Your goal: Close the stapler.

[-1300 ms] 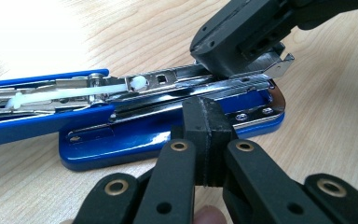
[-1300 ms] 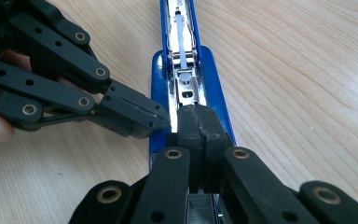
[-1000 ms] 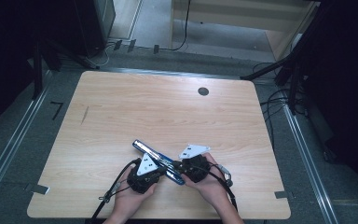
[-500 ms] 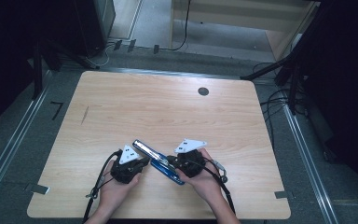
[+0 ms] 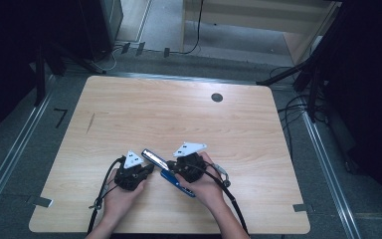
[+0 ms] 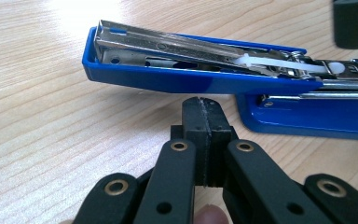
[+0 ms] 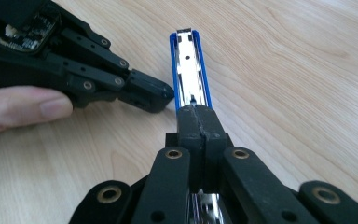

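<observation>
A blue stapler (image 5: pixel 179 183) lies swung open on the wooden table (image 5: pixel 179 119), its metal staple arm (image 5: pixel 152 157) pointing up-left. My left gripper (image 5: pixel 149 169) is shut; in the left gripper view its joined tips (image 6: pixel 204 106) sit just short of the stapler's blue side (image 6: pixel 191 80), touching or nearly so. My right gripper (image 5: pixel 175 167) is shut too. In the right gripper view its closed tips (image 7: pixel 199 113) hover over the stapler (image 7: pixel 189 60) near its hinge, with the left gripper (image 7: pixel 161 95) close at the stapler's left side. Nothing sits between either pair of pads.
A round black cable hole (image 5: pixel 217 97) lies at the table's far right. Cables (image 5: pixel 229 191) trail from both grippers toward the near edge. Dark furniture and cords surround the table on the floor.
The left gripper has slid left, off the stapler to its side. The right gripper has shifted left and slightly away, over the stapler. The stapler has stayed put.
</observation>
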Motion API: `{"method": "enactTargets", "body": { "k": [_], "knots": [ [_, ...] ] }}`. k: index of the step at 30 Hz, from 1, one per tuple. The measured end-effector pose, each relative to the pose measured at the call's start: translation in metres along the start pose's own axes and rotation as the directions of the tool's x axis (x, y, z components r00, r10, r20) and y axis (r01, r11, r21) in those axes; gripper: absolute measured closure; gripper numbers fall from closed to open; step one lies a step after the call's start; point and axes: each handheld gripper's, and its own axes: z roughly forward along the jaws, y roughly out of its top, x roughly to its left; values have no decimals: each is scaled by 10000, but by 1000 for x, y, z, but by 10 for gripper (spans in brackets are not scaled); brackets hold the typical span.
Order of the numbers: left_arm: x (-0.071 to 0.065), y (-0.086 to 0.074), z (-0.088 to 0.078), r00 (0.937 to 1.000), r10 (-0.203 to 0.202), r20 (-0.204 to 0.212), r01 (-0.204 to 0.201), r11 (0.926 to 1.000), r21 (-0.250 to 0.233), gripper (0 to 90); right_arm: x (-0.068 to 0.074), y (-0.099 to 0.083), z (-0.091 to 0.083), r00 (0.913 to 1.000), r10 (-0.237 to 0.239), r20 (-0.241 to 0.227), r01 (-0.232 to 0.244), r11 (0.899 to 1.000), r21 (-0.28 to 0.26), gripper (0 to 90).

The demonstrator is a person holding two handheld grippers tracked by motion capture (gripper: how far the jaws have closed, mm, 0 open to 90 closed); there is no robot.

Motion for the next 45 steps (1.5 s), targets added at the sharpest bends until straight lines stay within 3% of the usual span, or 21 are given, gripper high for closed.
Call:
{"method": "enactTargets", "body": {
  "k": [9,23,45],
  "knots": [
    [1,2,2,9999,-146,-87,146,9999,5,900,-1,5,20,9996,-253,115,249,9992,310,900],
    [1,3,2,9998,-116,-128,114,9998,-156,900,1,16,31,9989,-392,238,386,9989,249,900],
    [-7,8,-7,9999,118,-17,-119,9971,-755,900,4,20,20,9973,-648,335,649,9979,-36,900]
  ]
}}
